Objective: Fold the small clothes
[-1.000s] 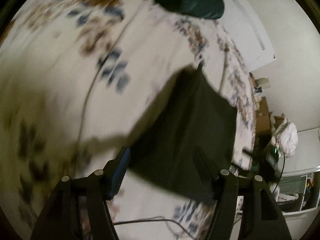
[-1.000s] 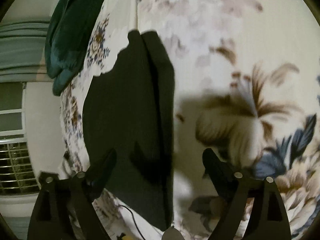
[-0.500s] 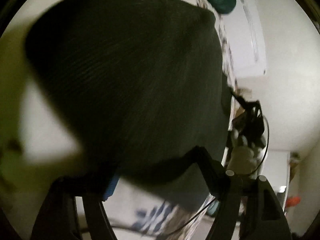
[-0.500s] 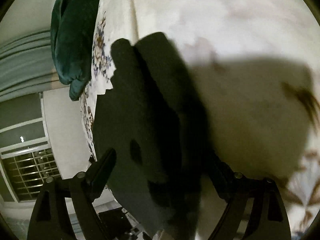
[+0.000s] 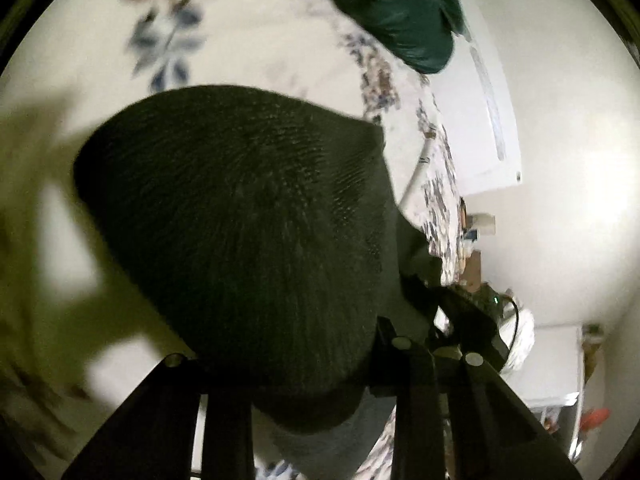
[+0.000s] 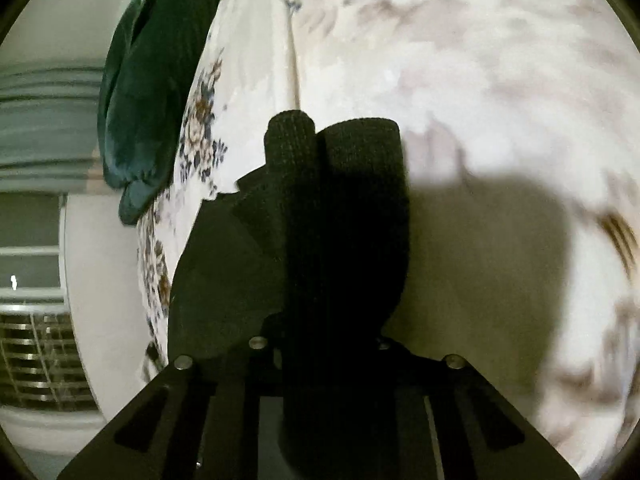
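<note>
The left gripper [image 5: 304,364] has just closed its jaws onto the near edge of the dark knit garment [image 5: 248,240] on the floral bedsheet [image 5: 248,44]; the right gripper [image 6: 320,344] has likewise pinched the cloth's other corner, probably to lift both ends for a fold.

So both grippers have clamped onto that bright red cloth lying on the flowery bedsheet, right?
Not quite: the cloth is black, not red, as the right wrist view shows. The rest holds: the left gripper and right gripper have just closed on it, over the flowery bedsheet.
</note>
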